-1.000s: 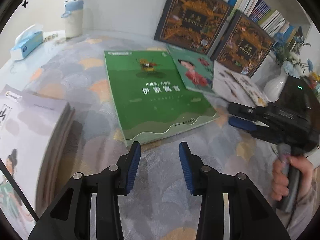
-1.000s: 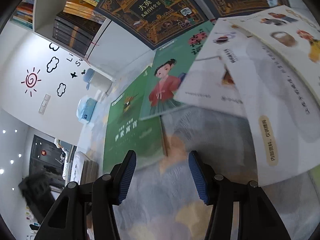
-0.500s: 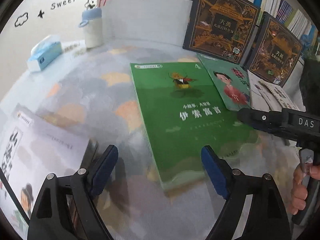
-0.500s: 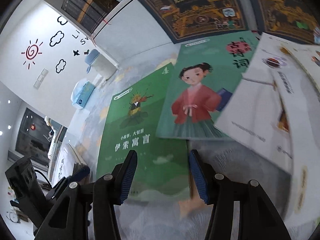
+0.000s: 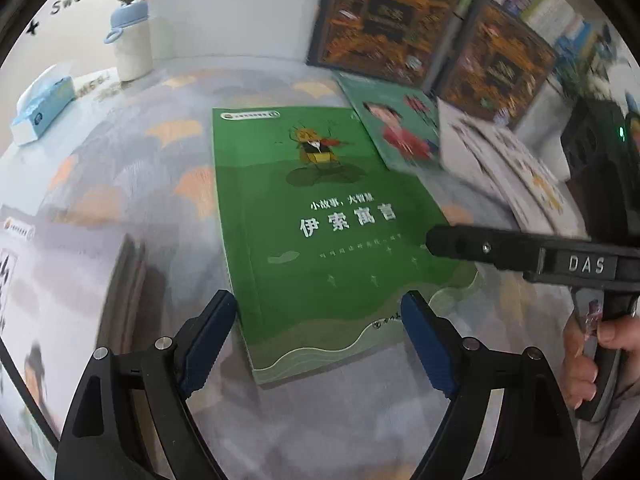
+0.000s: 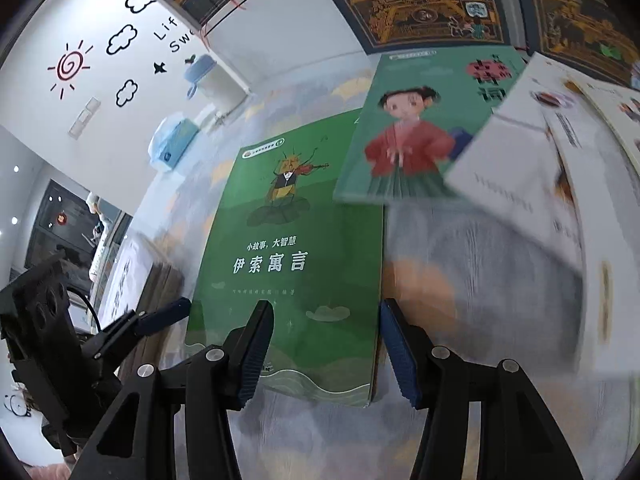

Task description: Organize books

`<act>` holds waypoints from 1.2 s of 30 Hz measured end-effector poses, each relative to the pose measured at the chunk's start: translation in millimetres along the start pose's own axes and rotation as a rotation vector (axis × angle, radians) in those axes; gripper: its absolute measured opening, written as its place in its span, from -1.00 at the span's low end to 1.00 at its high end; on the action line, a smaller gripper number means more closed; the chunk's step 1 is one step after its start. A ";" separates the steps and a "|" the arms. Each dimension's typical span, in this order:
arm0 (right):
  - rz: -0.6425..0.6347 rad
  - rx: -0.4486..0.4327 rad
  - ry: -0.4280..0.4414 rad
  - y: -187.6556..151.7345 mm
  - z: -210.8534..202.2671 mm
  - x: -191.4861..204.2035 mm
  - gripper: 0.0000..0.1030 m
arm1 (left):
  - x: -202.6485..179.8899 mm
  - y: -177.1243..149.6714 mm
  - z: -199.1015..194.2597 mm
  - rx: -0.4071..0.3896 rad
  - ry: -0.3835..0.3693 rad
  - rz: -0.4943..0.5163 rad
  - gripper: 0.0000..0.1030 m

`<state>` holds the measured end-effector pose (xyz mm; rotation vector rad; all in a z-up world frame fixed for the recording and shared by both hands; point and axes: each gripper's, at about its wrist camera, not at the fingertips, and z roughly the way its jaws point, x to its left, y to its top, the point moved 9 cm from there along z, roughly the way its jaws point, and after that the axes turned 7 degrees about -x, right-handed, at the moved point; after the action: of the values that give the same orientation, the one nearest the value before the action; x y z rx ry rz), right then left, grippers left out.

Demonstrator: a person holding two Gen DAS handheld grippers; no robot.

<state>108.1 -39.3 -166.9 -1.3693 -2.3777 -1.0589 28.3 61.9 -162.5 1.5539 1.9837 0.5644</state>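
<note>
Both grippers open, holding nothing: L gripper (image 5: 318, 334) straddles green book's (image 5: 320, 216) near edge, R gripper (image 6: 326, 354) half-open over near-right corner; flat cover may slip w/ a shallow pinch.

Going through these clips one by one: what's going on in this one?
A person is sorting books on a patterned cloth, with a hand-held gripper in each hand. Both grippers are open at the near end of the green book, which lies flat; neither grips it. The left hand-held gripper straddles its near edge, and the right hand-held gripper frames its near right corner. A teal book with a girl in red overlaps its far corner. A stack of books sits to the left.
</note>
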 end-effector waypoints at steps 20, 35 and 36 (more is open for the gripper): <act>0.084 0.037 0.246 -174.7 -105.0 10.7 0.04 | -42.3 -122.7 -89.1 0.098 -0.376 -0.016 0.36; 0.116 -0.057 0.272 -158.5 -94.1 -4.9 -0.79 | -19.8 -95.3 -60.6 0.045 -0.371 -0.066 -0.55; 0.115 -0.061 0.274 -160.7 -96.4 -6.4 -0.78 | -19.8 -95.2 -60.6 0.039 -0.364 -0.061 -0.55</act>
<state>-36.1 -158.5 -178.0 -1.2707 -2.0632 -1.2083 -77.8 20.1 -173.2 1.4914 1.7643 0.2001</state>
